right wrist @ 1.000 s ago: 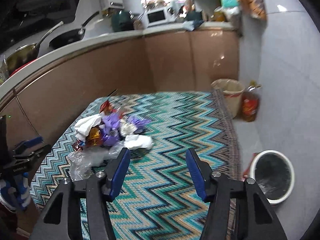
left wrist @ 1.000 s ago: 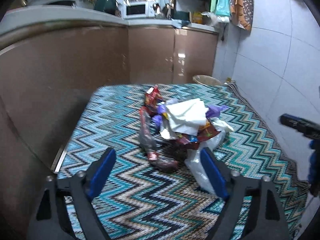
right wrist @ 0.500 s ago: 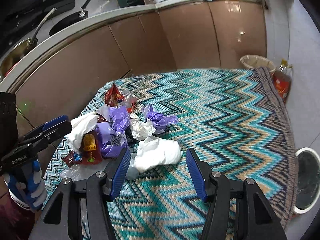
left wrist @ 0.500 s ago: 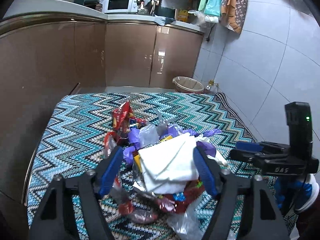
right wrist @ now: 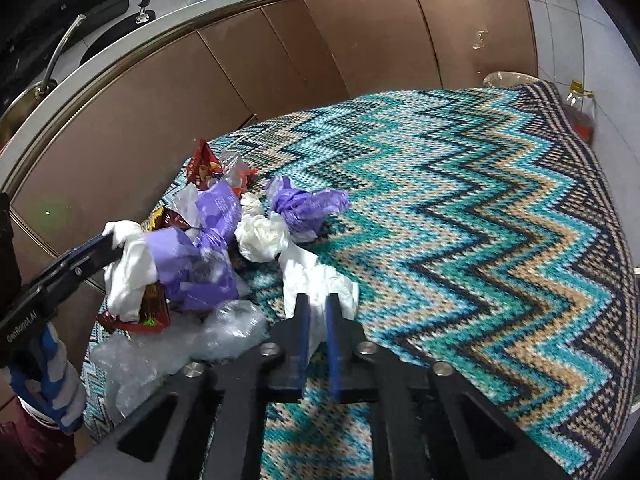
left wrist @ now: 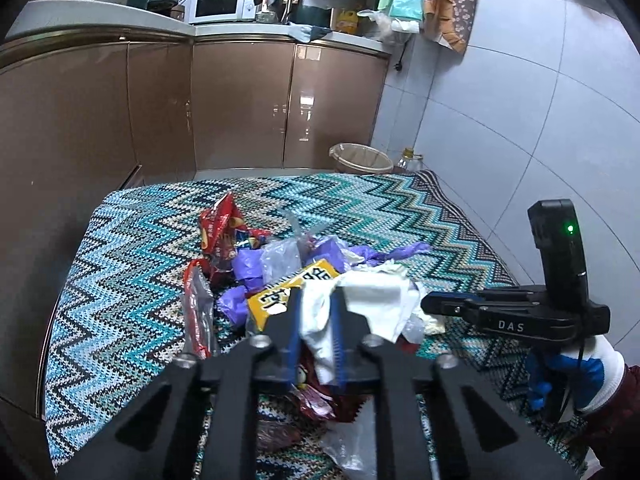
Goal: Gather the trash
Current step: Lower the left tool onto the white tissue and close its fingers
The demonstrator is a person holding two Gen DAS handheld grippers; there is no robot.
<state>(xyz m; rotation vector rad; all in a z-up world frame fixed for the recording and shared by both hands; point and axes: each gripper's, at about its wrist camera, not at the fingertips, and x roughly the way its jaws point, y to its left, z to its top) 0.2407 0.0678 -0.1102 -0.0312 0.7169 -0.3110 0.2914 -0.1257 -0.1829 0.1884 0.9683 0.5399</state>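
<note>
Both claws, spread a moment ago, are now pinched onto white tissue: the left gripper (left wrist: 316, 320) on one wad (left wrist: 372, 300), the right gripper (right wrist: 316, 316) apparently on another (right wrist: 316, 280), so collecting is begun.

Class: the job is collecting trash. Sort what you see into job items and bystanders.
Job items:
left gripper, shut on white paper
right gripper, shut on tissue
purple bag
red wrapper
bin

Bystanders:
microwave
oil bottle
pan
cloth
</note>
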